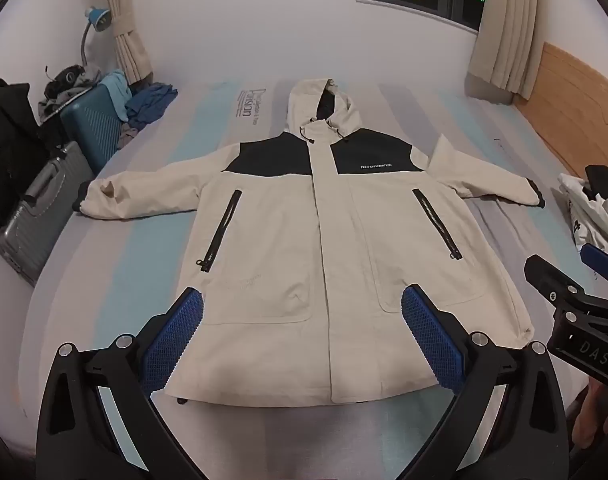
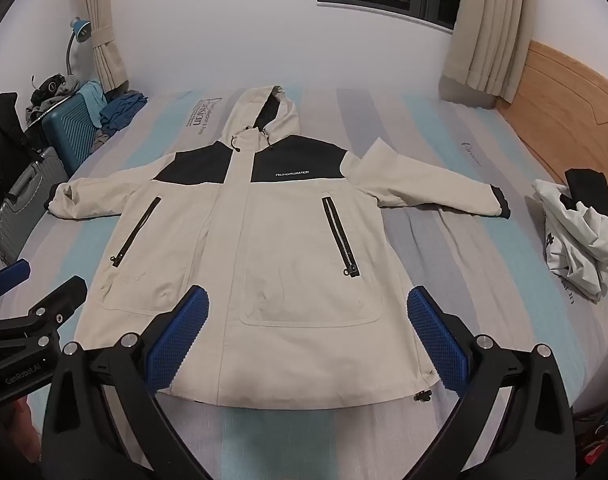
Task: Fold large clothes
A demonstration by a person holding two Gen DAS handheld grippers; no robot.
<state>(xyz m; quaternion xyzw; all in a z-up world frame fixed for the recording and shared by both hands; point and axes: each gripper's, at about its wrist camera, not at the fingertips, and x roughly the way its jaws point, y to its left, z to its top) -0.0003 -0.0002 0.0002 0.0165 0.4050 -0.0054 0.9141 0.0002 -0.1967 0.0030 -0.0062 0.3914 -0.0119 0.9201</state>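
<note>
A cream hooded jacket with black shoulder panels lies flat, front up, on the striped mattress, sleeves spread to both sides, hood toward the far wall. It also shows in the right wrist view. My left gripper is open and empty, held above the jacket's hem. My right gripper is open and empty, also above the hem, a little to the right. Each gripper shows at the edge of the other's view: the right gripper, the left gripper.
A crumpled white garment lies on the mattress at the right by the wooden headboard. Suitcases with piled clothes stand off the left side. Curtains and a window are at the far wall.
</note>
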